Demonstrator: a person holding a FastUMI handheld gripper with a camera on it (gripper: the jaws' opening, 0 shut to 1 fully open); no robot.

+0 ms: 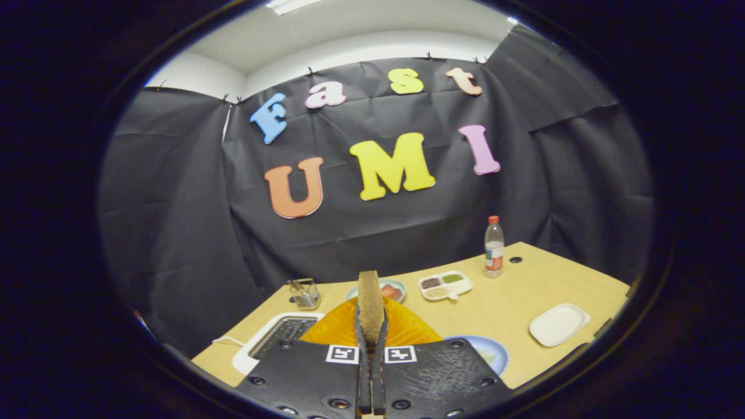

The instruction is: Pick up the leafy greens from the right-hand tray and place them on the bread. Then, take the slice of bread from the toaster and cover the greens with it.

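**Bread slice pinched upright in the tongs above the worktop**

The tongs point(371, 340) are pressed in on a slice of bread point(370, 302), which stands on edge between the two fingers and rises ahead of them, its crust facing the camera. Both fingers bear on the slice's faces.

Just behind the slice is an orange, ribbed, fan-like object point(401, 329); what it is cannot be told. Beside it, on the left, sits the white toaster point(273, 337), its dark slot open upward. On the right a blue plate point(492, 352) peeps out from behind the tongs' body, with something pale green on it, too hidden to name surely.

Farther along the wooden worktop point(506, 308) a white tray point(559, 324) lies bare near the right edge. Beyond the slice stand a small glass holder point(305, 293), a round dish with something reddish point(391, 289), and a white divided tray point(445, 285) with dark, green and pale fillings. A plastic bottle with a red cap point(494, 247) stands upright just beyond that, near the booth's black wall.
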